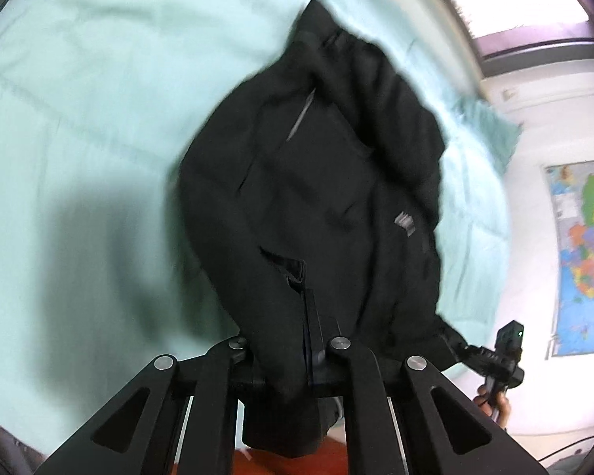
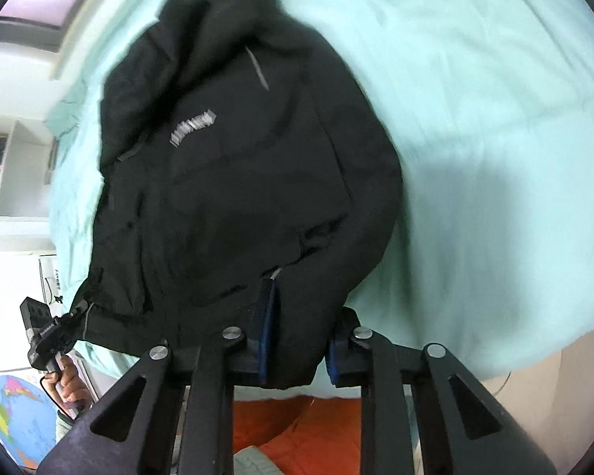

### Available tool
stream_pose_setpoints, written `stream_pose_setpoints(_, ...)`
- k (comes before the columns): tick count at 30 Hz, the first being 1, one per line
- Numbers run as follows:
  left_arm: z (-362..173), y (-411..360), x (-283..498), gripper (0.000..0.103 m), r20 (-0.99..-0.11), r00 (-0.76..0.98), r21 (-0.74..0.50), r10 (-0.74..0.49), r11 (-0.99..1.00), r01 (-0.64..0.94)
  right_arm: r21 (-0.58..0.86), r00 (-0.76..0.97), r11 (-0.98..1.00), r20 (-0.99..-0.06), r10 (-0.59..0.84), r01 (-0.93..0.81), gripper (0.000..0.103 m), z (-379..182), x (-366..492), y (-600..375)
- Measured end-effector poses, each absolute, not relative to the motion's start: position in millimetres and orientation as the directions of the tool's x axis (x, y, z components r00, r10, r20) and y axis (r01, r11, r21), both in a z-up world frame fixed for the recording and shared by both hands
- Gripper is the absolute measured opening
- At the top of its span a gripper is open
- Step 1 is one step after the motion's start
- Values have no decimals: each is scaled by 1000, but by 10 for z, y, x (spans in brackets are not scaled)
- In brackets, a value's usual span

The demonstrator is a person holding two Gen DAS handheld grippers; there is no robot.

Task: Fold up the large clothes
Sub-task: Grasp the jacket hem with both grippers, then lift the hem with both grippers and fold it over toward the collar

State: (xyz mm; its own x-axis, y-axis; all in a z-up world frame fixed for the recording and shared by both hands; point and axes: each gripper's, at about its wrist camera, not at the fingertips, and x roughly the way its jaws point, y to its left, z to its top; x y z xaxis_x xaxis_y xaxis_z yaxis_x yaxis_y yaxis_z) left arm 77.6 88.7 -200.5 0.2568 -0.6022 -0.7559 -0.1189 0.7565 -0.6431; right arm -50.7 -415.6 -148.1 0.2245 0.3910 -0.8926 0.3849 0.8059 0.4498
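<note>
Both grippers are clamping the hem of the black jacket [image 1: 316, 182]: left gripper [image 1: 293, 356] and right gripper [image 2: 297, 340]. The jacket is hanging forward of both jaws, its long axis running away over the mint sheet [image 1: 79, 99].

Black jacket [image 1: 328, 182] (grey chest lettering) hangs bunched, lifted by its hem; upper part on the mint sheet.

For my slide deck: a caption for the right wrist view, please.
Right gripper clamps the hem of a black jacket above a mint-green sheet; left gripper holds the other corner.
</note>
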Motion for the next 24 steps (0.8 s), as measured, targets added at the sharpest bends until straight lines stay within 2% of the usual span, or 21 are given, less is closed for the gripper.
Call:
stream_pose_setpoints(6,-1536,804,1112,11,-714,349,-654,-607,756,-25,449,334,838,-877,346,310,22,-972,-132,-4230)
stream_pose_setpoints(15,-1103,840,1801,11,-638,473,-685,-608,729,13,474,459,831,-832,313,292,21,-591,548,-4483)
stream_pose_setpoints(24,-760,620,3131,11,-600,529,-673,-600,736,72,432,544,866,-804,241,254,21,-171,1828,-4715)
